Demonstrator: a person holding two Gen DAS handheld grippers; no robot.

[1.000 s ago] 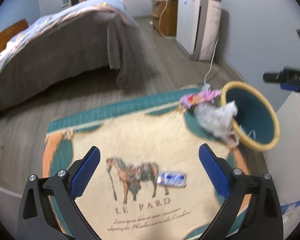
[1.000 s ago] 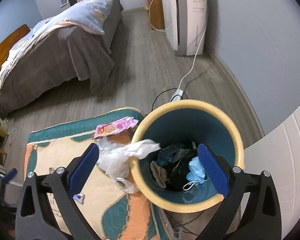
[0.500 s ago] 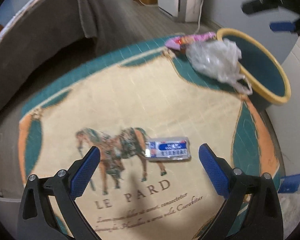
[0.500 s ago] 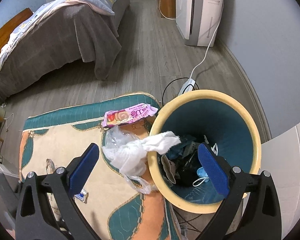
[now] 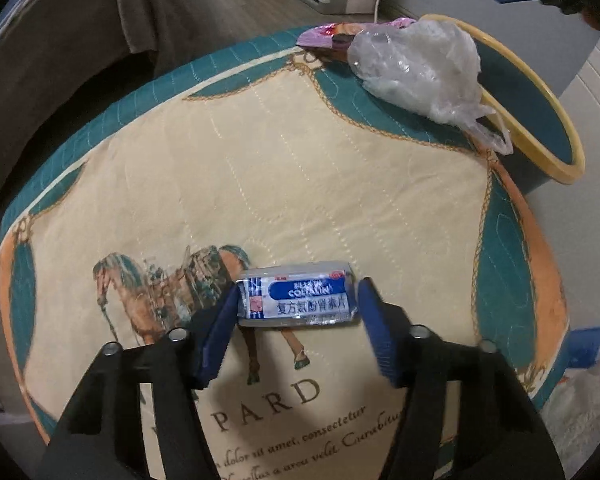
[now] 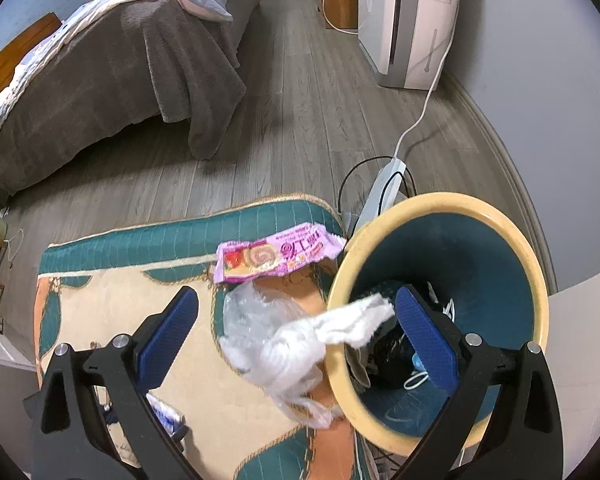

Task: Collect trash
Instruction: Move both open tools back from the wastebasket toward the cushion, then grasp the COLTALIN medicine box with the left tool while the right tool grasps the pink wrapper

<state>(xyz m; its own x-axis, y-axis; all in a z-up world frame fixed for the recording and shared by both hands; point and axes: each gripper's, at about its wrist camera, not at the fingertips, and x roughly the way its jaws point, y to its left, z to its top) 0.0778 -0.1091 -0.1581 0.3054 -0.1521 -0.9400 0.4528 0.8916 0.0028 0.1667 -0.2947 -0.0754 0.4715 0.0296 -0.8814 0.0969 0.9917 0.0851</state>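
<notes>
The left gripper point(image 5: 296, 312) is lowered over a quilted rug point(image 5: 284, 184) printed with a horse, and its blue pads are set against the two short ends of a small blue-and-white medicine packet point(image 5: 296, 298) that lies flat on the rug. The left pad is seen touching the packet's end; the right pad is just beside or touching the other end, so the packet is bracketed, and whether it is firmly clamped cannot be told.

The right gripper point(image 6: 296, 332) is held above the rug's far right corner with its jaws spread wide and nothing between them. Below it a crumpled clear plastic bag point(image 6: 260, 332) with a wad of white tissue point(image 6: 352, 320) is draped against the yellow rim of a teal waste bin point(image 6: 440, 208), the tissue hanging over the rim into the bin. Dark rubbish and a light blue mask are seen inside the bin. A pink snack wrapper point(image 6: 276, 258) lies on the rug's far edge, just left of the bin and beyond the bag.

A bed with a grey blanket point(image 6: 112, 72) stands at the far left, and a white appliance point(image 6: 408, 20) at the far right by the wall.
</notes>
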